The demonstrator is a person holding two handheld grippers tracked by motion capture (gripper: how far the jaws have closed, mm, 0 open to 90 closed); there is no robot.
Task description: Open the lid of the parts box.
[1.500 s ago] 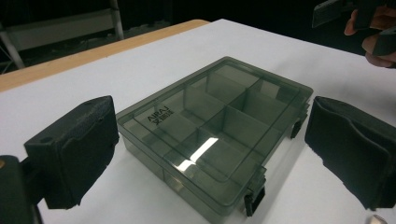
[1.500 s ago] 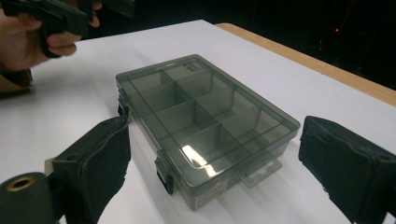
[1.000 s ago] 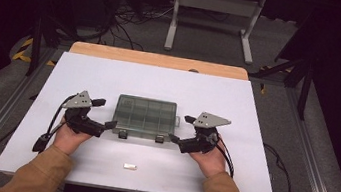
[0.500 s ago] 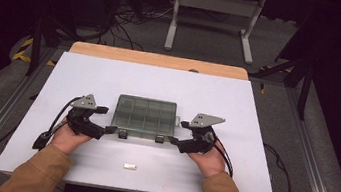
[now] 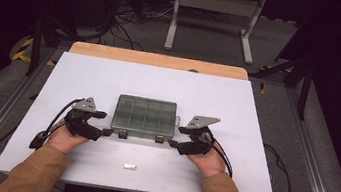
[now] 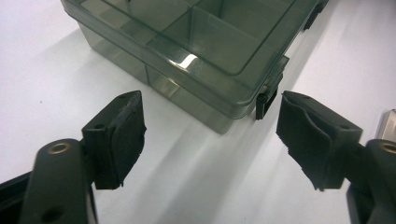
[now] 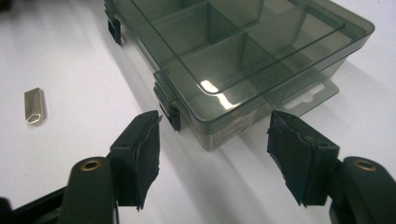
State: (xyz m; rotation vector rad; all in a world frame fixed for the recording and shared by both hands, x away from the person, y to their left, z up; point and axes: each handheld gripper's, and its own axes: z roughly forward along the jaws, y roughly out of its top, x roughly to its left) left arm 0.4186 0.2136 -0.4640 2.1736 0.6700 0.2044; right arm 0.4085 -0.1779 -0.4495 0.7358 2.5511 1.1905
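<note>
**Flanking the compartment box w/ both tongs**

Going left to right: left tongs (image 5: pixel 103 131) sit just beside the box's near-left corner, released, jaws wide apart w/ nothing between them. In the left gripper view the tongs (image 6: pixel 210 140) point at that corner, and a dark latch (image 6: pixel 265 100) hangs just ahead of the jaw on that view's right. Prob. lined up there so a jaw can reach the latch or steady that end.

Smoky clear compartment box (image 5: pixel 145 117) lies flat on the white counter (image 5: pixel 238 105), lid down, right between the two tongs and just ahead of both. Both latches on its near edge look fastened, so opening is not yet done, imo.

Small metal piece (image 5: pixel 130 166) lies on the counter behind the tongs, toward the person, apart from the box.

Right tongs (image 5: pixel 175 143) mirror the left at the near-right corner, also released and empty. In the right gripper view the tongs (image 7: pixel 212 154) straddle the corner, w/ the second latch (image 7: pixel 169 105) just ahead of that view's left jaw. Symmetric setup suggests one tong per latch.
</note>
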